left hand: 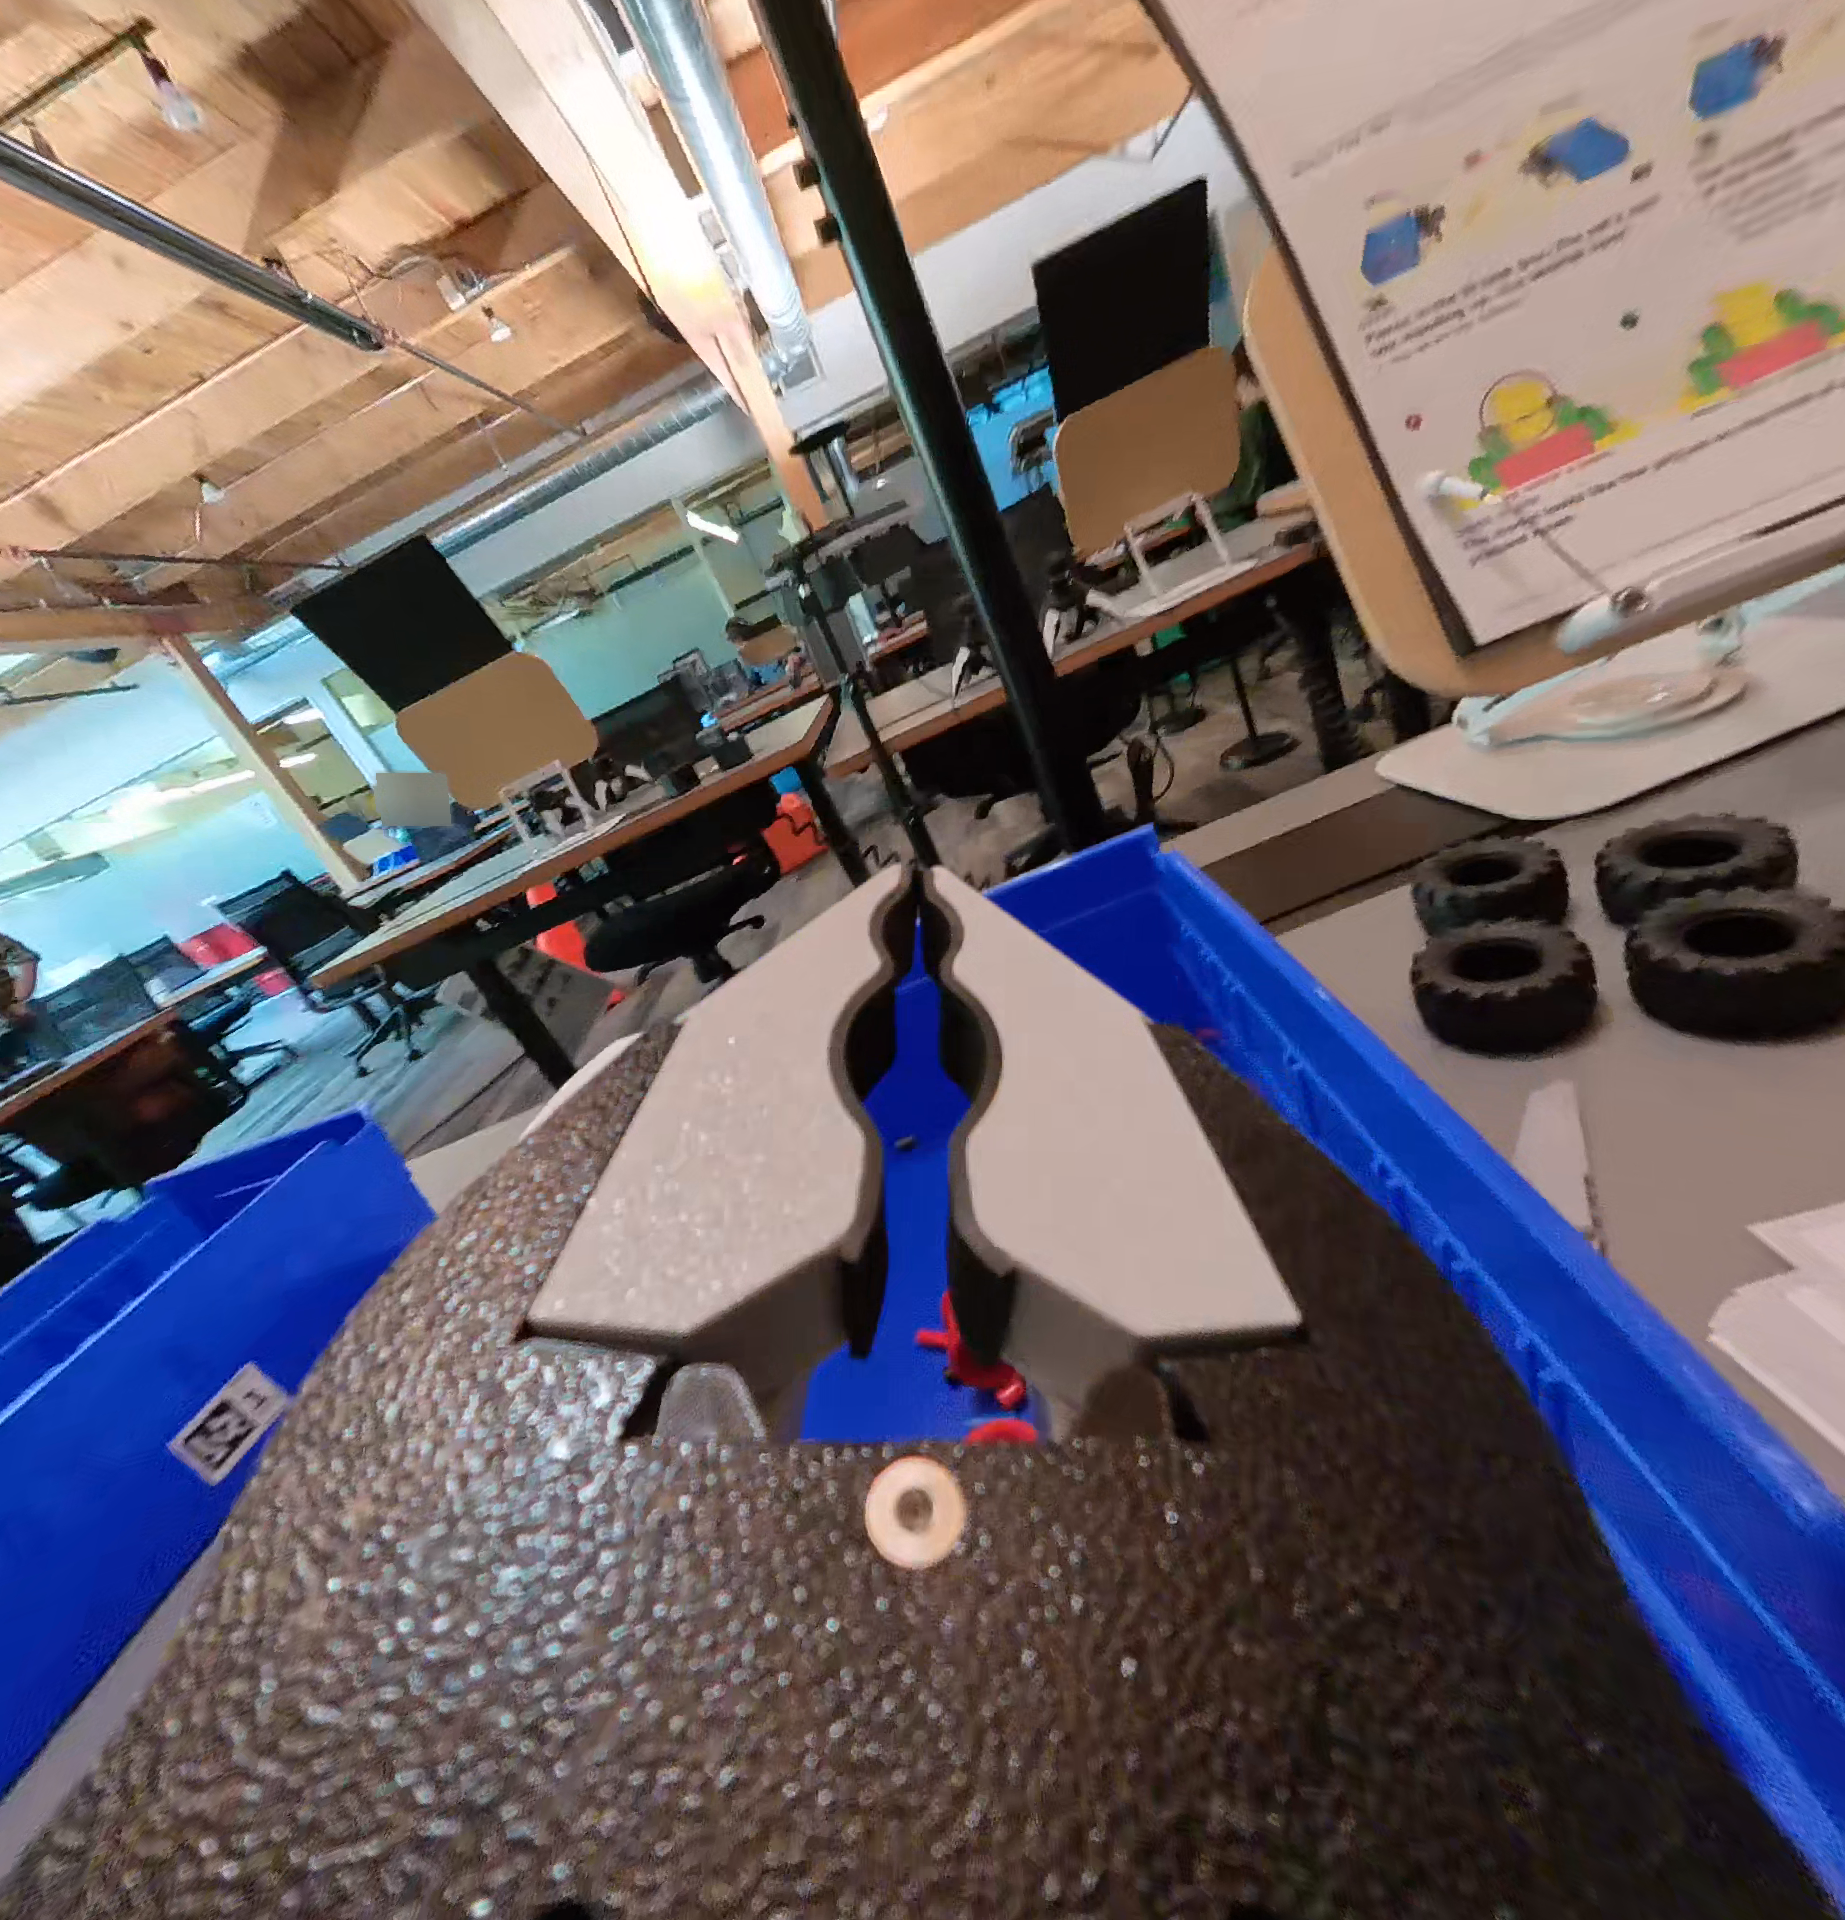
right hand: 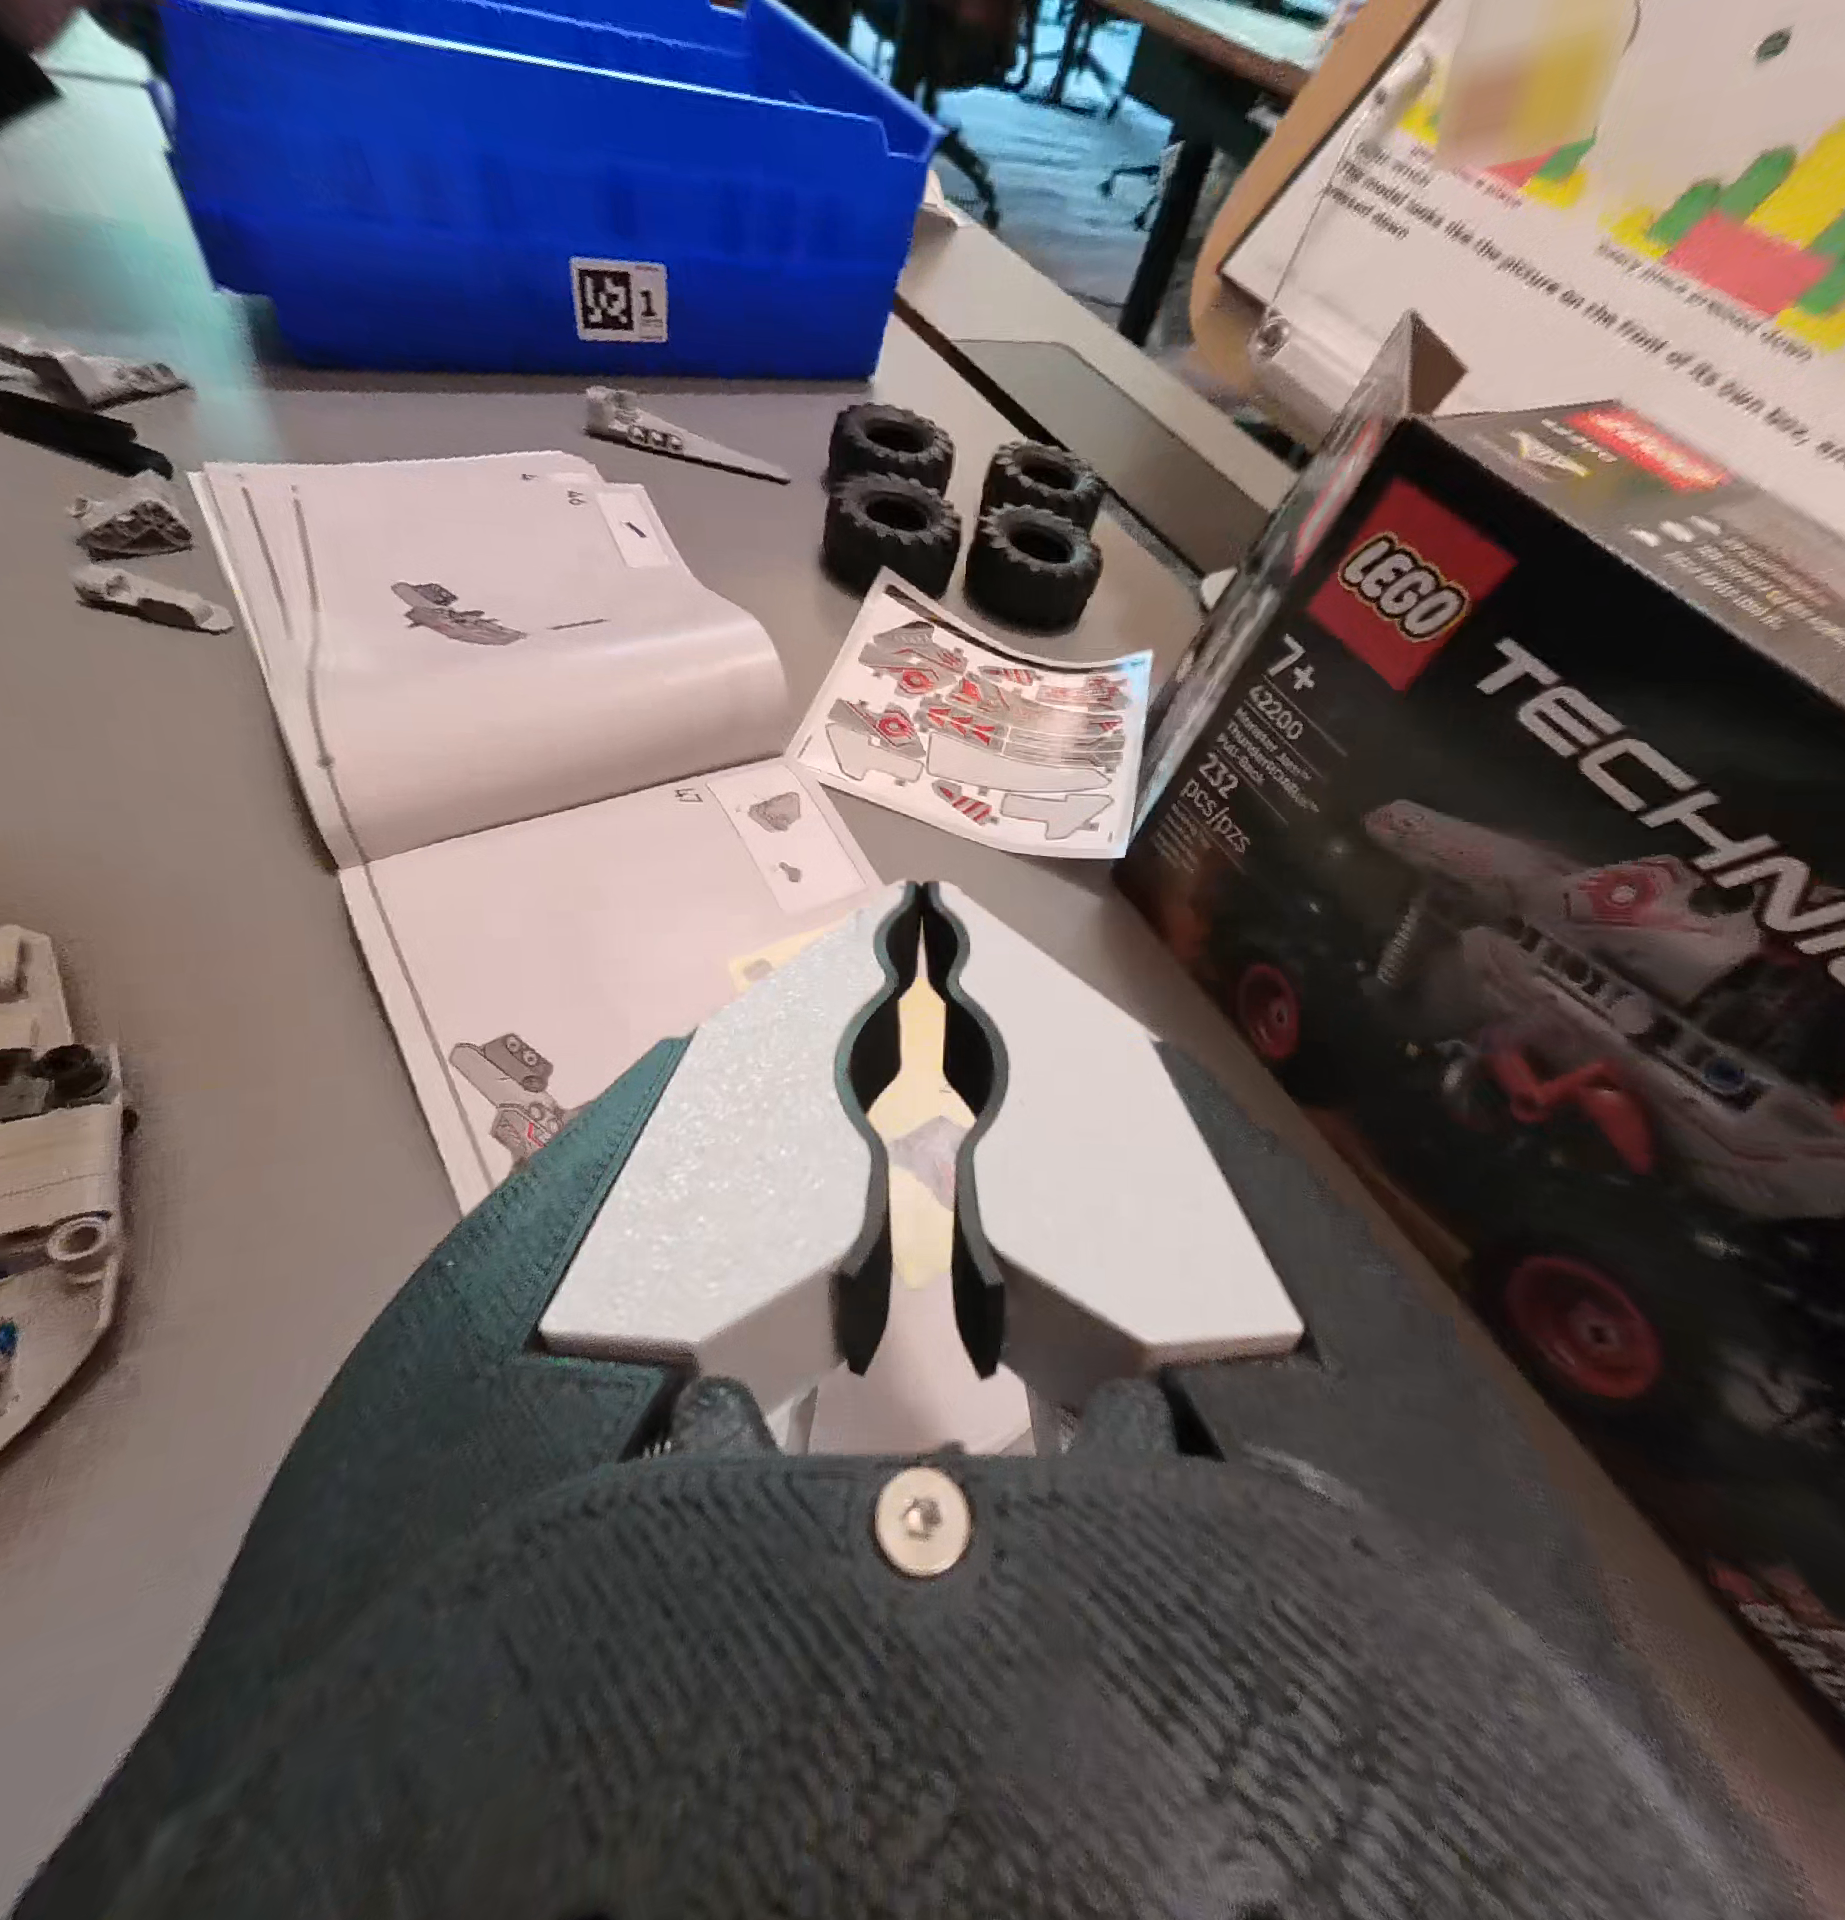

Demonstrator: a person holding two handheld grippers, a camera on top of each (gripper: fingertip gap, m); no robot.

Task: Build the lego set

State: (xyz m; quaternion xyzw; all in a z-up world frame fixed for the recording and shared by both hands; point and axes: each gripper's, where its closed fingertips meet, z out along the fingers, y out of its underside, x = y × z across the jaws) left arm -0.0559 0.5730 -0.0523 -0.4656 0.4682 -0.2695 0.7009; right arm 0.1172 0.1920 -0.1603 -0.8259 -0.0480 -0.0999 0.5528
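My left gripper [left hand: 923, 883] is shut and empty, held tilted up over a blue bin [left hand: 1417, 1195]. Small red pieces [left hand: 985, 1371] lie on the bin floor, seen through the gap between the fingers. My right gripper [right hand: 923, 896] is shut and empty, just above the open instruction booklet [right hand: 502, 644]. A partly built white and grey model [right hand: 24, 1174] lies at the left edge. Several black tyres [right hand: 959, 520] stand beyond the booklet and also show in the left wrist view [left hand: 1645, 945]. A sticker sheet [right hand: 980, 738] lies beside the booklet.
The set's box [right hand: 1520, 935] stands close on the right. A blue bin [right hand: 544, 187] stands at the back; a second bin [left hand: 170, 1299] is left of my left gripper. Loose grey pieces [right hand: 133, 520] and a grey wedge part [right hand: 679, 436] lie on the table. An instruction board [left hand: 1583, 312] stands behind. My right fingertips sit around 45 cm from my left ones.
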